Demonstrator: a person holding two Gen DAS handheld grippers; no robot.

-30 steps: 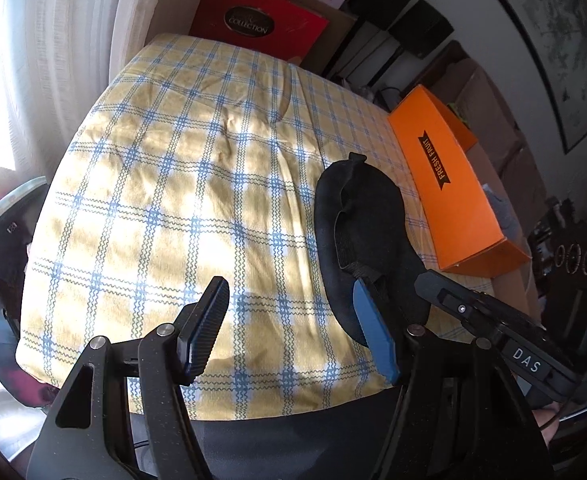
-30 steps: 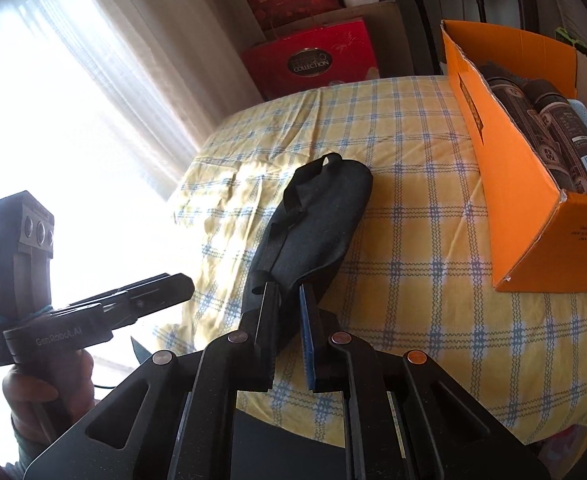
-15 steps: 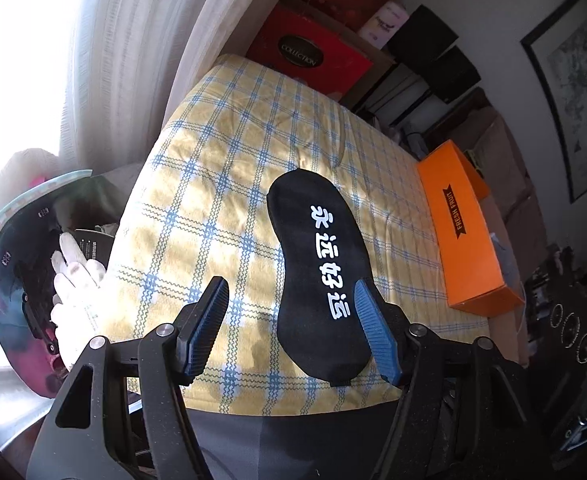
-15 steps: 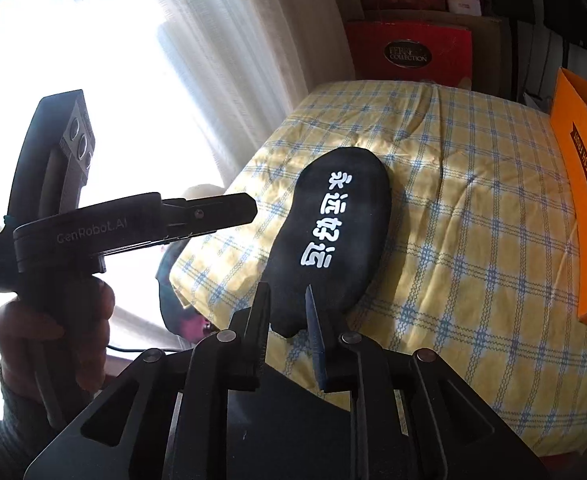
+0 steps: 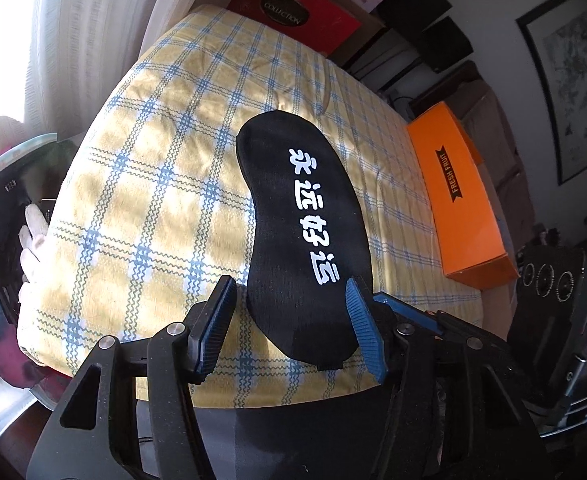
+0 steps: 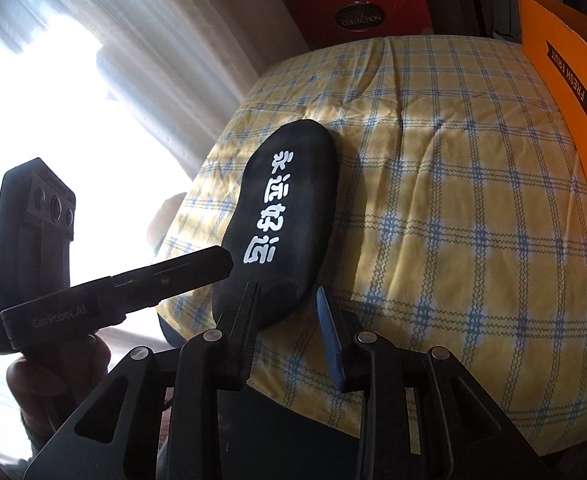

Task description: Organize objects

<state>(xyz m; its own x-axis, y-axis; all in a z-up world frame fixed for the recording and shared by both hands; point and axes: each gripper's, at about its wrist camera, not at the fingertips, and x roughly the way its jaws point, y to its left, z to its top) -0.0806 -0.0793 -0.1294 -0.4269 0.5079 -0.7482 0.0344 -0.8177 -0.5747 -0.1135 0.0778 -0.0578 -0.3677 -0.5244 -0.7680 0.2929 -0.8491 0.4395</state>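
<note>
**Both grippers spread around the black eye mask at the table's near edge**

My left gripper [image 5: 291, 328] has its blue-padded fingers spread wide, one on each side of the near end of the black fabric eye mask with white printed characters [image 5: 305, 236]; I can't tell whether either pad touches the cloth. My right gripper [image 6: 289, 332] is also parted, its fingers flanking the same near end of the mask [image 6: 281, 224], with nothing pinched between them.

The mask lies flat, print side up, on the yellow tablecloth with blue check lines [image 5: 153, 184], its long axis running away from me and its near end at the table's front edge. In the right wrist view the left gripper's black body [image 6: 113, 296] hangs just left of the mask's near end.

Right of the mask, well apart from it, an orange cardboard box lettered "FRESH FRUIT" [image 5: 461, 208] sits along the table's right edge. Beyond the mask, past the table's far edge, stands a red gift box marked "COLLECTION" [image 5: 293, 16]. Left of the mask, white curtains [image 6: 141, 40] hang by a bright window.
</note>
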